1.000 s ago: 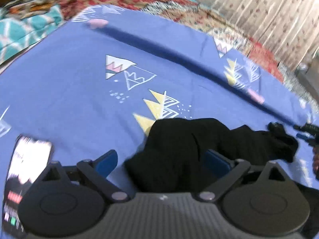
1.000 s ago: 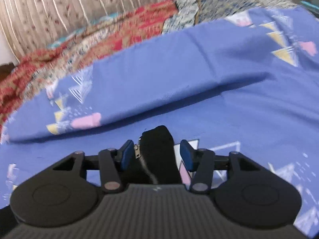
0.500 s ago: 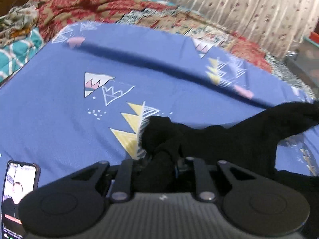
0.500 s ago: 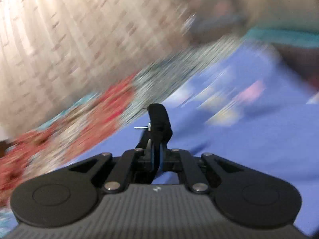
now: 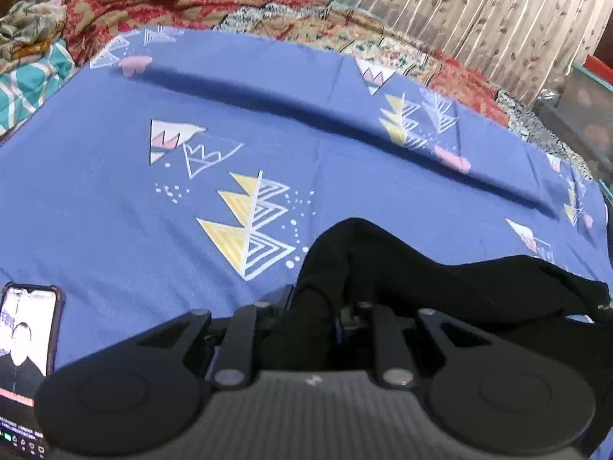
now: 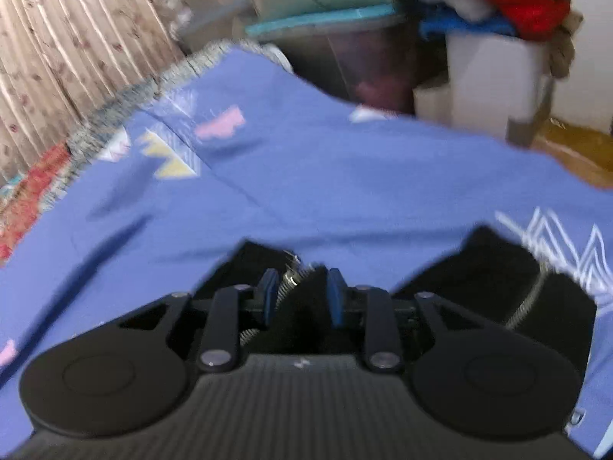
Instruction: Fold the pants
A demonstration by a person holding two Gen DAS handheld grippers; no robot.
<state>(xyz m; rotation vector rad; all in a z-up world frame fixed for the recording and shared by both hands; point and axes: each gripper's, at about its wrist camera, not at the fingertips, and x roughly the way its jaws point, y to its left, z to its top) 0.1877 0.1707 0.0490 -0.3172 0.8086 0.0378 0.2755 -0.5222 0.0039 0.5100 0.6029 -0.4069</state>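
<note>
Pants [image 5: 440, 280], black and bunched, lie on the blue patterned bed sheet [image 5: 268, 145], one end pinched in each tool, likely so the cloth can be drawn out flat before any fold. The left gripper [image 5: 329, 318] has its fingers closed tight on a thick wad of fabric, and the rest trails off to the right. The right gripper [image 6: 300, 295] has its blue fingers [image 6: 268, 291] narrowly parted around a gathered bit near the zipper [image 6: 530, 299], seemingly gripping it, though blur leaves this unsure. Both tools sit low over the bed, pointing forward across the sheet, the right one aimed toward the storage bins [image 6: 345, 38]. A lit phone [image 5: 27, 345] lies just left of the left tool.
</note>
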